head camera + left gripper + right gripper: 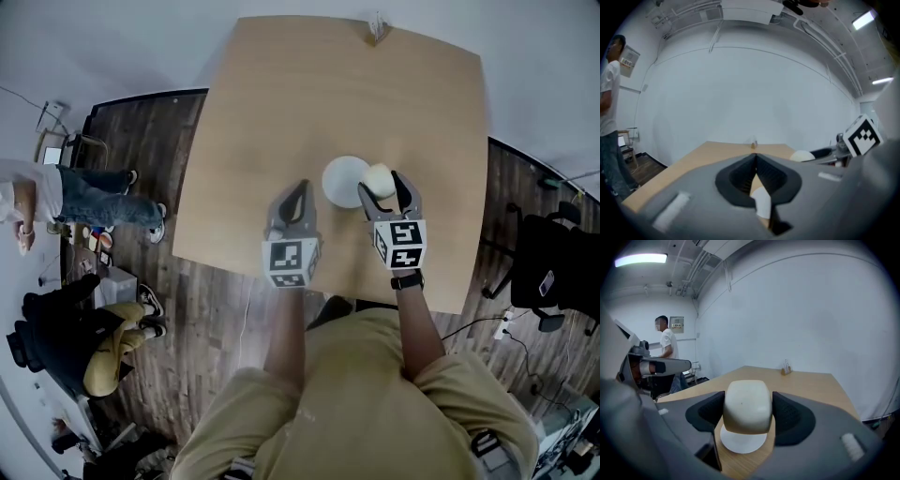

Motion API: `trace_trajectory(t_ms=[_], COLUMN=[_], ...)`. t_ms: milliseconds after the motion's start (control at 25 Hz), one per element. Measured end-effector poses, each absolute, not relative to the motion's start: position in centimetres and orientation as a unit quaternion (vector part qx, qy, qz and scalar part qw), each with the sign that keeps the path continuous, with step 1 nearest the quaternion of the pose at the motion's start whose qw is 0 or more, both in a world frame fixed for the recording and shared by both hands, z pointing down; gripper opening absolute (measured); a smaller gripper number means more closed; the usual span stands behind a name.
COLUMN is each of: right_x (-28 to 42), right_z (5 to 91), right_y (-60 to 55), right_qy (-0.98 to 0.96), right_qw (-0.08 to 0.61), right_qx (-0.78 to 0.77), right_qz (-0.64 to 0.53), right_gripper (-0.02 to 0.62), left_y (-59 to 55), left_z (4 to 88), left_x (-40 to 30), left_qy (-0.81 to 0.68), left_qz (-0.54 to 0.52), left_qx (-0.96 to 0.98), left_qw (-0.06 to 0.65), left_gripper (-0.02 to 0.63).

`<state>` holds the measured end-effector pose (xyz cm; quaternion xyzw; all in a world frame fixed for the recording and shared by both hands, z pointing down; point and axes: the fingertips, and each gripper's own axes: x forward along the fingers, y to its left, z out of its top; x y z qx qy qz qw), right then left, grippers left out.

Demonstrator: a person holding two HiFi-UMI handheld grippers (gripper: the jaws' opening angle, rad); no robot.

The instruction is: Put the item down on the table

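My right gripper (381, 183) is shut on a cream, rounded item (379, 176) and holds it above the right edge of a white round plate (343, 180) on the wooden table (281, 112). In the right gripper view the cream item (746, 405) fills the space between the jaws, with the plate (742, 440) showing below it. My left gripper (290, 202) hovers just left of the plate, jaws together and empty. In the left gripper view the jaws meet at the tip (756, 157), and the plate (762, 201) shows below them.
A small holder (376, 28) stands at the table's far edge. The table's near edge (309, 281) lies under my grippers. People stand and crouch at the left (56, 192), and a black chair (553, 262) sits at the right on the dark wood floor.
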<state>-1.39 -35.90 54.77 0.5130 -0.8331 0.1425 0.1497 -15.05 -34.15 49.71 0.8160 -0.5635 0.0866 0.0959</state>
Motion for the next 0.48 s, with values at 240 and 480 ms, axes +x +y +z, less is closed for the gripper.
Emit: trace_trajectory(t_ms=[240, 480], right_x=[-2.2, -4.0], right_z=[62.5, 68.1], right_y=[-38.0, -39.5], right_qy=[-0.83, -0.832], right_qw=[0.188, 0.229], right_qx=[0.487, 0.458], right_qz=[0.196, 0.214], right_gripper=[0.321, 0.321], left_y=[-35.8, -36.6], left_z=[56.0, 60.1], left_x=[-14.6, -14.8], left_qy=[-0.564, -0.563], left_qz=[0.117, 0.135], left_qx=[0.803, 0.795], left_qw=[0.15, 0.182], left_gripper=[0.002, 0.002])
